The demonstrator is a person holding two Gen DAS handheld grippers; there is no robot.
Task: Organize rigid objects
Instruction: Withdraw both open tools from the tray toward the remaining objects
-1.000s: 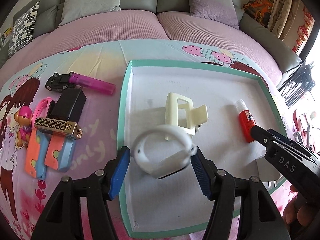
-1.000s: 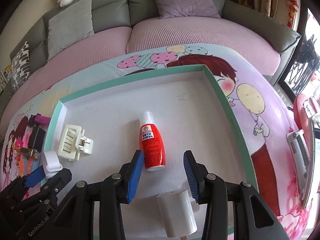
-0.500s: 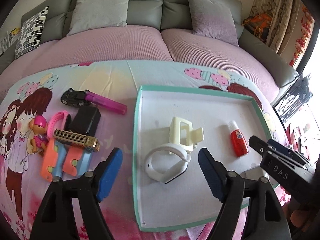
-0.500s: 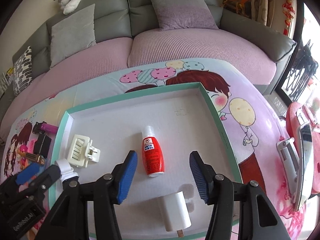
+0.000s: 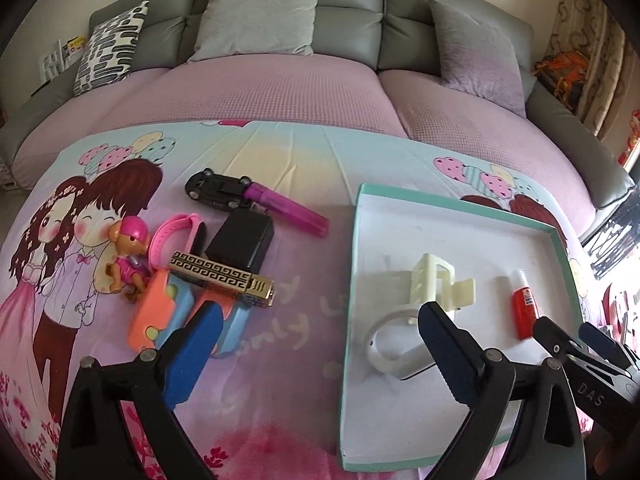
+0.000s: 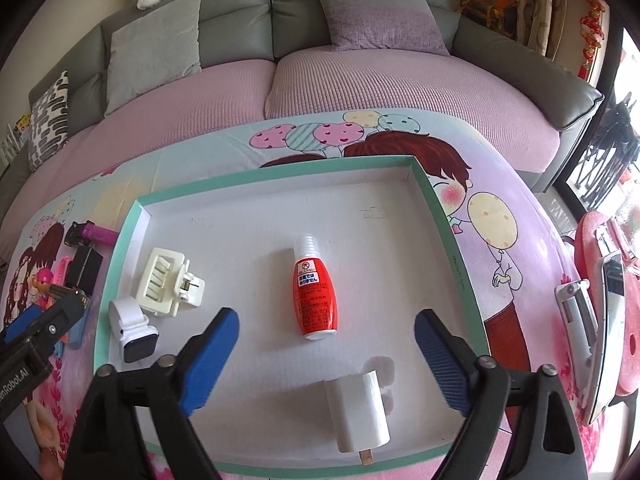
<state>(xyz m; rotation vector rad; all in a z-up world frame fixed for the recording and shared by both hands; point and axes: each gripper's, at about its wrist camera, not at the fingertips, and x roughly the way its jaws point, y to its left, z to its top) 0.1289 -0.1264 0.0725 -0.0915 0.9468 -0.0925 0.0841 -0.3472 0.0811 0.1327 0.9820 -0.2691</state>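
Now my left gripper (image 5: 316, 344) has just been opening, and its blue pads (image 5: 196, 344) stand wide apart with nothing between them. My right gripper (image 6: 326, 356) has just been opening too; its pads (image 6: 438, 354) are spread, gripping nothing, above the tray floor between the red bottle (image 6: 314, 296) and the white charger plug (image 6: 358, 416).

Four things lie in the teal-rimmed tray (image 6: 444, 224): one red bottle near the middle, one cream hair clip (image 6: 168, 280) toward the left rim, one white smartwatch (image 6: 130, 330) touching the clip on its near side, and one white charger plug by the near rim.

Left of the tray, on the cartoon-printed cloth (image 5: 292, 344), I count seven loose things in a heap: one black toy car (image 5: 216, 190) touching one magenta lighter (image 5: 288, 210), one black block (image 5: 242, 240), one gold harmonica (image 5: 220, 278) lying over it, one pink watch strap (image 5: 172, 232), one toy figure (image 5: 128, 256), and one orange-and-blue piece (image 5: 160, 316).

Only the left wrist view shows that heap whole. Only the right wrist view shows the charger plug, which the left gripper hides in the other, and the watch's dark face. My left pad partly covers the orange-and-blue piece, so I cannot name it.
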